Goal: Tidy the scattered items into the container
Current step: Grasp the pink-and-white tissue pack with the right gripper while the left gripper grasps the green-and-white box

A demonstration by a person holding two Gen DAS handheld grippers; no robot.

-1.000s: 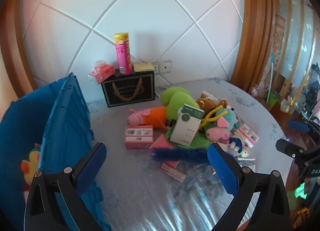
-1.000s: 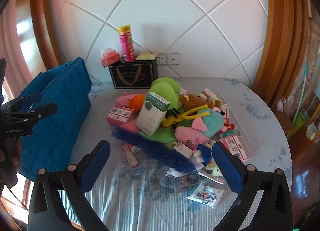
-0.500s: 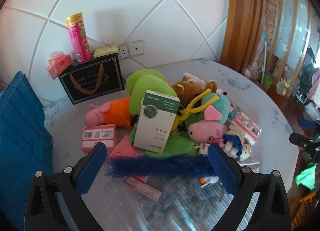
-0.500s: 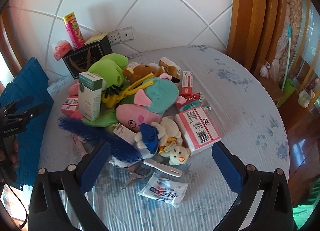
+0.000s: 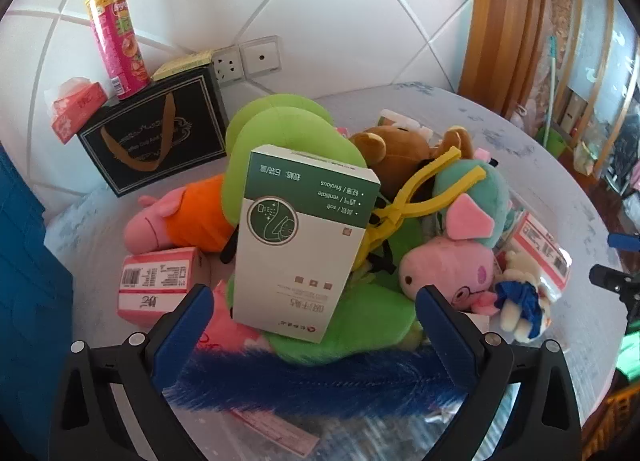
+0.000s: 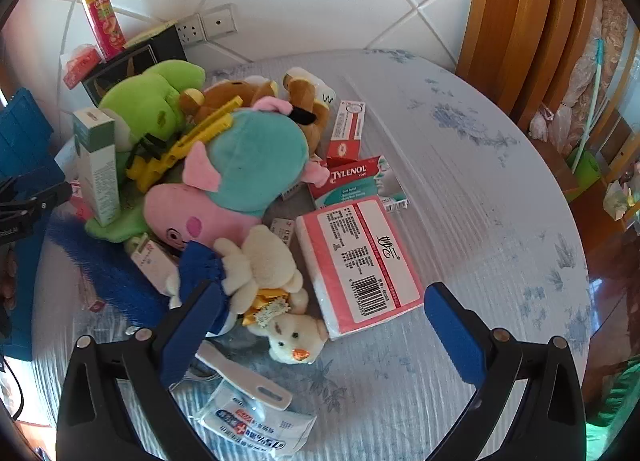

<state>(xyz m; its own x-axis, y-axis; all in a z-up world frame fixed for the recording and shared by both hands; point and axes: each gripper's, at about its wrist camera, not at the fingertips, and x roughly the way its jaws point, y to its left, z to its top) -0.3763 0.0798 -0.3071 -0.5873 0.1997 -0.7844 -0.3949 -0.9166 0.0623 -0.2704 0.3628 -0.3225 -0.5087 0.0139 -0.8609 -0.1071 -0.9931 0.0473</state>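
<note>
A heap of toys and boxes covers the round table. In the left wrist view my left gripper (image 5: 312, 313) is open, its blue pads flanking a green-and-white box (image 5: 300, 237) that leans on a green plush (image 5: 280, 133); a blue feather (image 5: 312, 381) lies just under the pads. The blue container (image 5: 24, 261) shows at the left edge. In the right wrist view my right gripper (image 6: 320, 315) is open above a pink tissue pack (image 6: 360, 261) and a cream teddy (image 6: 264, 265). A pink pig plush (image 6: 240, 177) in a teal top lies behind them.
A black gift box (image 5: 156, 133) with a chips can (image 5: 118, 39) and red tissue pack (image 5: 76, 105) stands by the wall. A Tylenol box (image 6: 360, 181), a white comb (image 6: 244, 377) and a wipes packet (image 6: 256, 425) lie near my right gripper. Bare tablecloth (image 6: 480, 181) spreads to the right.
Both grippers have moved forward and rightward toward the heap. The blue container has slid almost out of both views. Both stay open and hold nothing.
</note>
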